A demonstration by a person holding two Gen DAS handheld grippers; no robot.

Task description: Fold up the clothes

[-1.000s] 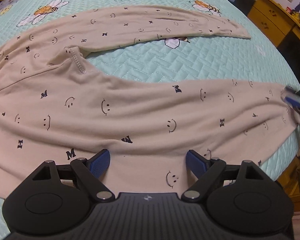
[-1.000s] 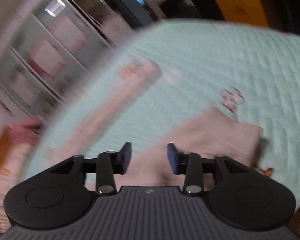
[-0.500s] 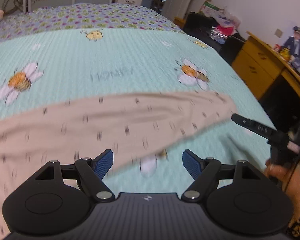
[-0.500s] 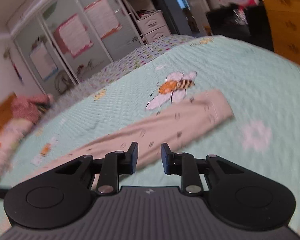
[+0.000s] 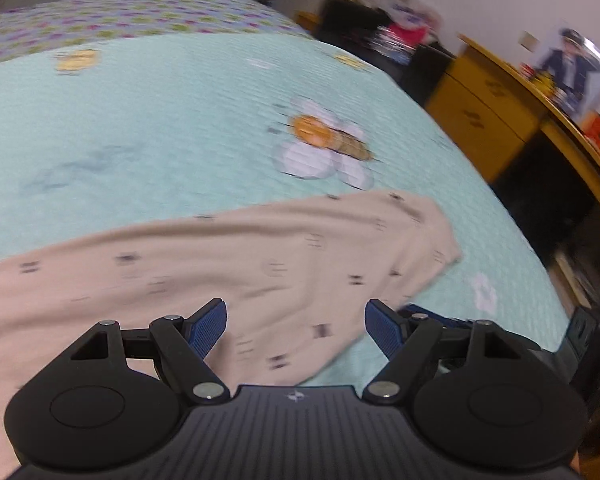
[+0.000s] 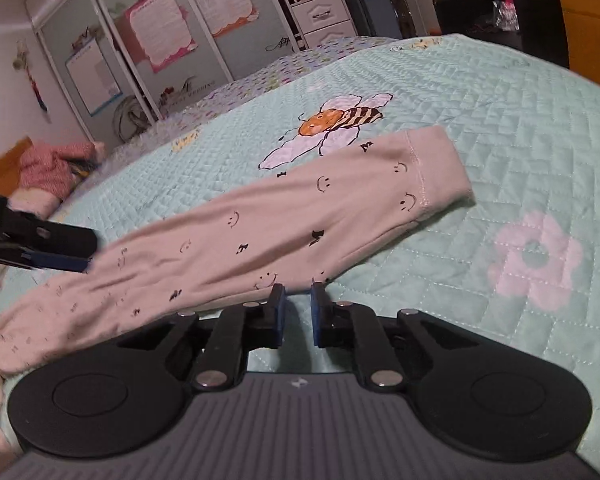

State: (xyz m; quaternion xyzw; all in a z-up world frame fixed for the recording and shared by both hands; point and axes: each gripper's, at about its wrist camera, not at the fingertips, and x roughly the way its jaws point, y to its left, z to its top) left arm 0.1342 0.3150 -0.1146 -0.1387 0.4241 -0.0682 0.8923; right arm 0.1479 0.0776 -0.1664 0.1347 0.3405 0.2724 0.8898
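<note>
A: Bedroom layout: a bed with a mint quilted bedspread [image 6: 500, 92] printed with a bee on a flower [image 6: 332, 124] and a pink flower [image 6: 534, 258]. Mirrored wardrobe doors [image 6: 148, 52] stand at the far side, and a yellow cabinet [image 5: 484, 120] stands off the bed's right edge.

B: Position of the garment?

A: The beige garment [image 6: 260, 224], printed with small smiley faces and letters, lies flat on the bedspread. One long leg runs diagonally in the right wrist view; its hemmed cuff [image 6: 432, 168] rests just beside the bee print.

B: Left gripper [image 5: 296, 324] condition?

A: Jaws spread wide. The fabric lies below and between the blue pads [image 5: 208, 326]; the pads do not press on it. The left wrist view is motion-blurred.

B: Right gripper [image 6: 298, 312] condition?

A: Jaws closing, with a narrow gap remaining. The near edge of the garment leg lies just ahead of the fingertips. Only bedspread shows in the gap, so nothing is pinched.

B: Relation between the two grippers?

A: The left gripper enters the right wrist view from the left edge, beside the garment's upper portion. The two are well apart along the leg.
</note>
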